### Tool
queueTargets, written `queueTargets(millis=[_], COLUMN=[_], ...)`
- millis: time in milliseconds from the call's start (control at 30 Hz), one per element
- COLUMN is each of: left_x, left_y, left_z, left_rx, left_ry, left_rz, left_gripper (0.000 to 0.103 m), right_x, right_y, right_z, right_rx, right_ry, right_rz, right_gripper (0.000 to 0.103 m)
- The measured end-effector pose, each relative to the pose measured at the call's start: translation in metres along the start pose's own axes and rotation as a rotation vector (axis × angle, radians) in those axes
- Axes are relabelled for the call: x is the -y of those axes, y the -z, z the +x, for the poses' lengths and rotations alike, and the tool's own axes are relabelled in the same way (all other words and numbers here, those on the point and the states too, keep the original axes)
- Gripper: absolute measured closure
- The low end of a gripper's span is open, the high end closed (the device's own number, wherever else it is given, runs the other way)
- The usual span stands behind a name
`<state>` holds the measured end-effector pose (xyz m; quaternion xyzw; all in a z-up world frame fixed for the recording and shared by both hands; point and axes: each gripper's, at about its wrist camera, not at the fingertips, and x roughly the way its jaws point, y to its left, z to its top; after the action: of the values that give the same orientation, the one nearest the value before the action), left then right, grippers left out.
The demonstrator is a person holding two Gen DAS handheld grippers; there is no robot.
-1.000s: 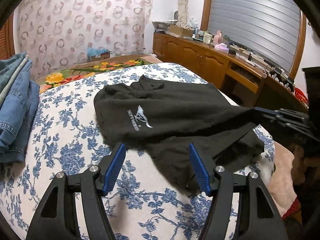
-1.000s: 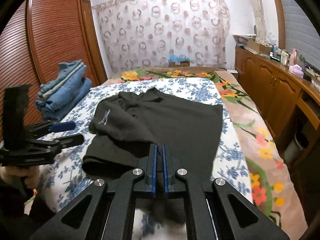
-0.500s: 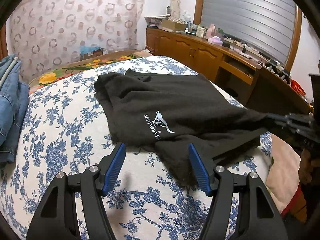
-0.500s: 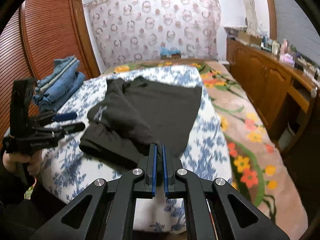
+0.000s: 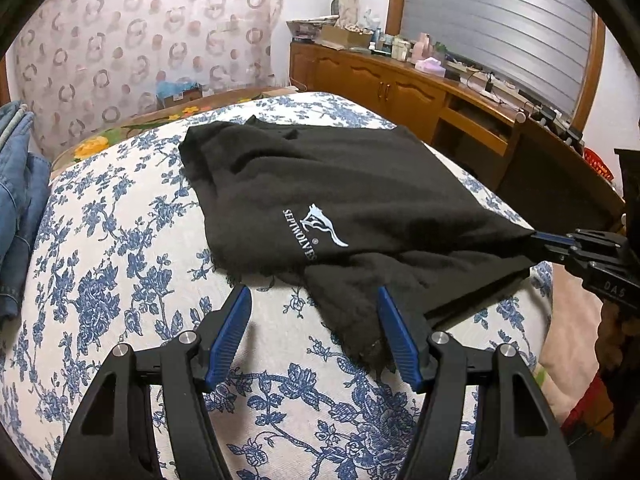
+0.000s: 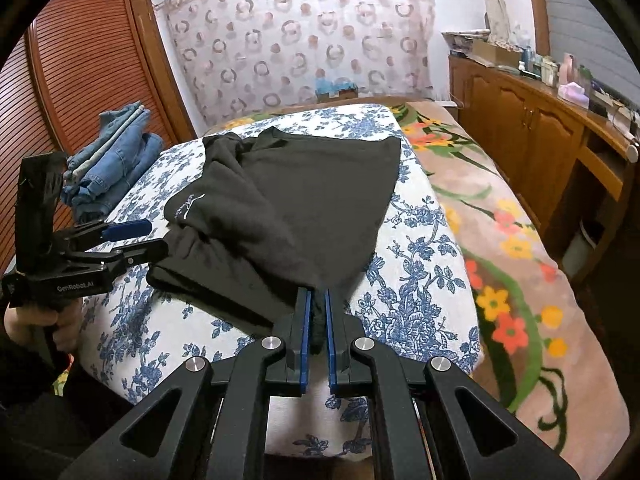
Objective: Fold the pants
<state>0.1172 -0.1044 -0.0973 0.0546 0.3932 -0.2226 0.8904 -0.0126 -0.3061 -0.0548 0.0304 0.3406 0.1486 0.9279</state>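
Black pants (image 5: 340, 196) with a white logo lie folded over on the blue-flowered bed sheet (image 5: 100, 280). My left gripper (image 5: 313, 296) stands open just above the sheet at the pants' near hem. A corner of black cloth lies between its fingers, against the right one, and is not pinched. In the right wrist view my right gripper (image 6: 317, 296) is shut on the pants' (image 6: 312, 200) near edge, with cloth bunched between its blue pads. The left gripper (image 6: 155, 236) shows there at the left, open beside the cloth. The right gripper (image 5: 538, 236) appears at the cloth's right corner in the left wrist view.
Folded blue jeans (image 6: 112, 168) are stacked at the sheet's far left, next to a brown slatted wardrobe (image 6: 88, 80). A flowered blanket (image 6: 500, 240) covers the bed's right side. A wooden cabinet (image 6: 540, 128) with clutter on top runs along the right wall.
The pants have slid toward the bed's near edge with the right gripper, still shut on them. The logo has come closer to the left gripper, which has edged up to the hem.
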Motion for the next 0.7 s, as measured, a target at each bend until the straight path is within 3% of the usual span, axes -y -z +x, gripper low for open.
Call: queueTargets(millis=[167, 367, 500, 700], left_x=[-0.004, -0.021, -0.031, -0.049], left_y=[0.002, 0.0, -0.002, -0.004], left_z=[-0.004, -0.022, -0.03, -0.038], left_rx=[0.004, 0.041, 0.059, 0.08], left_ry=[-0.002, -0.026, -0.043, -0.084], left_rz=[-0.011, -0.043, -0.05, -0.073], left_gripper=[0.037, 0.037, 0.037, 0.037], right_x=[-0.001, -0.007, -0.016, -0.041], right_y=[-0.003, -0.012, -0.021, -0.033], right_z=[-0.002, -0.019, -0.021, 0.007], right_rx=[0.017, 0.097, 0.134, 0.119], right_ry=[0.009, 0.029, -0.006, -0.066], right_rz=[0.0, -0.024, -0.044, -0.109], right_gripper=[0.092, 0.075, 0.067, 0.065])
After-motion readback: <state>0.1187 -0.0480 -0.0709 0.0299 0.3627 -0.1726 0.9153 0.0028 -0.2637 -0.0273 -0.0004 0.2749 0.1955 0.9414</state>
